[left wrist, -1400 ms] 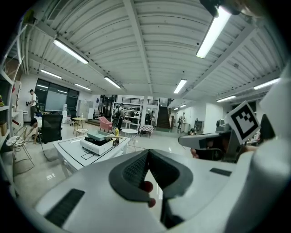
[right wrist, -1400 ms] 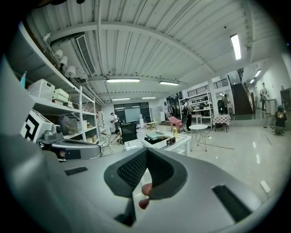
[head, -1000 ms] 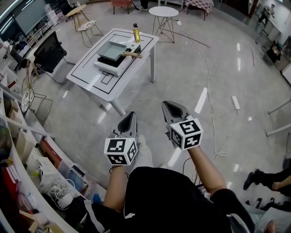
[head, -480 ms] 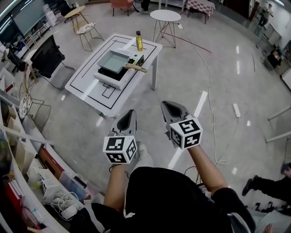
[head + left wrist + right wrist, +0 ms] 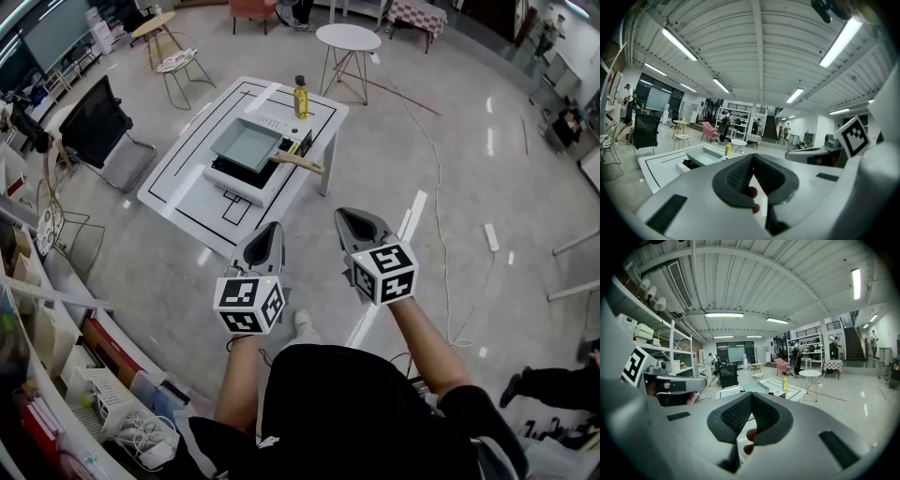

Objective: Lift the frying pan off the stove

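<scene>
Both pairs of fingers (image 5: 738, 176) are shut tight on nothing. The left gripper (image 5: 270, 234) and the right gripper (image 5: 345, 220) hang side by side over the floor (image 5: 394, 141), well apart from the tabletop (image 5: 183, 183). Farther off, the square frying pan (image 5: 246, 143) sits on the stove (image 5: 239, 172), its wooden handle (image 5: 302, 163) pointing right, with a yellow bottle (image 5: 301, 97) beyond it.

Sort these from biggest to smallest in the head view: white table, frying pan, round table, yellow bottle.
1. white table
2. frying pan and round table: they look about alike, and the round table stands farther away, so unsure
3. yellow bottle
</scene>
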The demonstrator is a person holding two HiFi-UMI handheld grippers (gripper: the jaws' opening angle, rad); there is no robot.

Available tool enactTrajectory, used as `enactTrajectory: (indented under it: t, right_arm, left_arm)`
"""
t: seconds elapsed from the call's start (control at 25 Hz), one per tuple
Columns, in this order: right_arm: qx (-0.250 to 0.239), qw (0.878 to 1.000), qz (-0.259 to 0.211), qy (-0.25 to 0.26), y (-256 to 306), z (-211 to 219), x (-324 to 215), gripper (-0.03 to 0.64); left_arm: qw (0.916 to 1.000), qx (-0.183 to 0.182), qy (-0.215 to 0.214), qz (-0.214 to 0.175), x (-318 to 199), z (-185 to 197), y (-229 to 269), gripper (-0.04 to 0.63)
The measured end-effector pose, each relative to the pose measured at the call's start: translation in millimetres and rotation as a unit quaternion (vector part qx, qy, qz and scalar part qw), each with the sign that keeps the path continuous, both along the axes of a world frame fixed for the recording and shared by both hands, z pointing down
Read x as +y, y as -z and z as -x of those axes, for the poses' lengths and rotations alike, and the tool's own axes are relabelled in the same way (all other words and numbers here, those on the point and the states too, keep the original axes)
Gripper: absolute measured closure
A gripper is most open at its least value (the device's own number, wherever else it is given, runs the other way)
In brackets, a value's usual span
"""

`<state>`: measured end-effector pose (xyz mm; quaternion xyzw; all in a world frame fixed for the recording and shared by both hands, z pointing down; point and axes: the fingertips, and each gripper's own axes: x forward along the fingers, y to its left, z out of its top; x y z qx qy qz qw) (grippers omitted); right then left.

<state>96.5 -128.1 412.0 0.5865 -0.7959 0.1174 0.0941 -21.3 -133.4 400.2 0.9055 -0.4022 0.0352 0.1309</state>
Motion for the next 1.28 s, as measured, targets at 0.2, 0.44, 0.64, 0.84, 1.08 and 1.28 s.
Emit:
enactTrajectory:
  t: [0.2,0.44,0.64,0.84,1.08,1.28]
  right_arm:
    - [0.004,1.000,0.005,-0.009,-2.2,11.3,-34.8,0.615]
    - [0.003,1.000,0.010,-0.015,-6.5,26.7,-64.3,0.615]
    - [0.003,1.000,0.016,-0.017,-14.8,35.4,-78.2,0.615]
    - [0.008,1.000,0.019,-0.015,-19.4,40.7,-91.0,0.615]
    - [0.009,0.999,0.027,-0.017,-28.5,32.1,-108.9,0.615]
    - [0.014,0.999,0.033,-0.010,-35.0,21.5,-129.6,0.615]
  left_arm:
    - [0.9999,-0.005,-0.010,-0.007,-33.0,10.5,1.9,0.584]
    - [0.9999,-0.005,-0.016,-0.001,-63.0,27.8,-6.0,0.584]
    - [0.9999,-0.003,-0.013,0.008,-74.3,40.8,-13.7,0.584]
    - [0.9999,-0.006,-0.009,0.011,-83.6,50.1,-19.1,0.584]
    - [0.9998,-0.012,-0.007,0.017,-99.5,44.7,-28.1,0.584]
    - [0.9997,-0.012,-0.006,0.019,-118.3,32.9,-33.6,0.584]
